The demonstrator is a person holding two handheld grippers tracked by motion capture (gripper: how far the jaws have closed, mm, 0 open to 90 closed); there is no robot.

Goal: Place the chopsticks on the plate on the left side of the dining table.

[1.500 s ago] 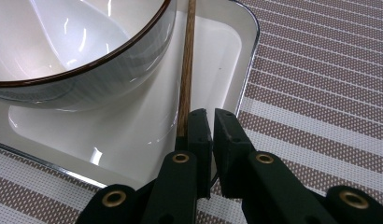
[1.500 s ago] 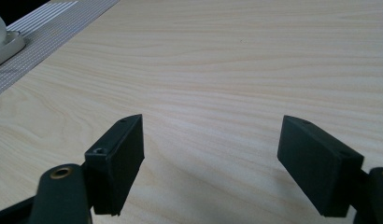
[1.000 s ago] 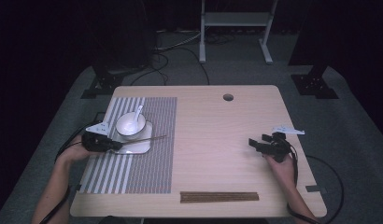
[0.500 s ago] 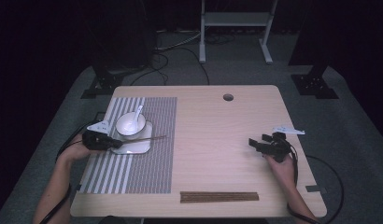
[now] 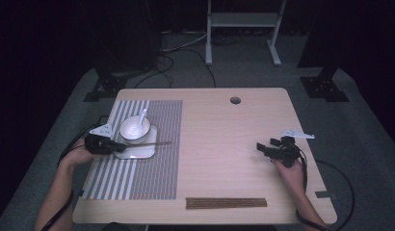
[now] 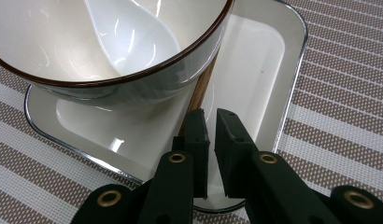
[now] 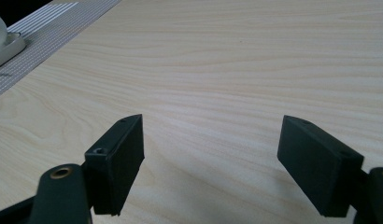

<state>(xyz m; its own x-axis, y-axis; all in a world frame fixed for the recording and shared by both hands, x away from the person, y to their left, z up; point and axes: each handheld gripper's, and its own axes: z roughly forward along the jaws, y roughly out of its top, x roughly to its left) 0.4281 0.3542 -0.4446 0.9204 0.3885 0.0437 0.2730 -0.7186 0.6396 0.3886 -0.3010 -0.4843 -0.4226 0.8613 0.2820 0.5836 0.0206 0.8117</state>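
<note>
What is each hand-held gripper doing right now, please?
Left hand-held gripper: nearly shut, jaws at the chopsticks; grip cannot be told.
Right hand-held gripper: open, holding nothing.

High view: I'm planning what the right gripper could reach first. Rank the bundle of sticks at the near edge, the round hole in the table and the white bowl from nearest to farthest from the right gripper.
From the right gripper, in the high view:
1. Bundle of sticks, along the table's near edge, to the gripper's left.
2. Round hole, toward the table's far edge.
3. White bowl, far across on the striped mat, by the left gripper.

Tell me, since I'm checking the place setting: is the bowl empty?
No, a white spoon lies inside the bowl on the tray.
</note>
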